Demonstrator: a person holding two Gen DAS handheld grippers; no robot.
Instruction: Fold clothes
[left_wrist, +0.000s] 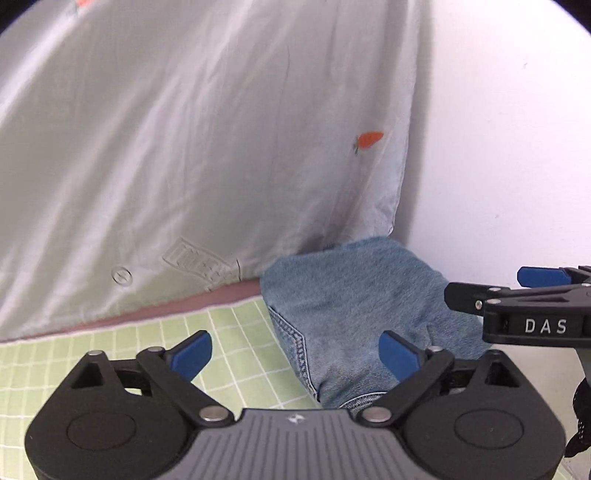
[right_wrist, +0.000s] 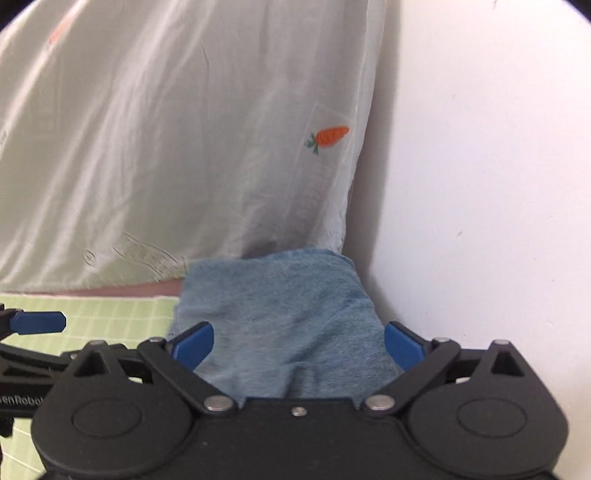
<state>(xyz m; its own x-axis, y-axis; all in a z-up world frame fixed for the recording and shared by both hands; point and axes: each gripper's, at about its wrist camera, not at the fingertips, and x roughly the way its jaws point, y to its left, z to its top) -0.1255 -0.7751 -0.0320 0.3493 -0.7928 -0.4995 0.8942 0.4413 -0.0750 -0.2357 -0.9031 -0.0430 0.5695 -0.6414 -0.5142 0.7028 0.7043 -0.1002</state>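
Observation:
A folded pair of light blue jeans (left_wrist: 354, 306) lies on the green grid mat (left_wrist: 122, 347), against the white wall; it also shows in the right wrist view (right_wrist: 284, 314). My left gripper (left_wrist: 295, 356) is open and empty, just short of the jeans' left stitched edge. My right gripper (right_wrist: 299, 347) is open and empty, low over the near part of the jeans. The right gripper shows at the right edge of the left wrist view (left_wrist: 543, 295). The left gripper's fingertip (right_wrist: 37, 322) shows at the left of the right wrist view.
A white sheet with small orange carrots (left_wrist: 207, 140) hangs behind the mat and the jeans; it also shows in the right wrist view (right_wrist: 177, 140). A white wall (left_wrist: 509, 140) stands to the right. A pink strip (left_wrist: 177, 302) edges the mat's far side.

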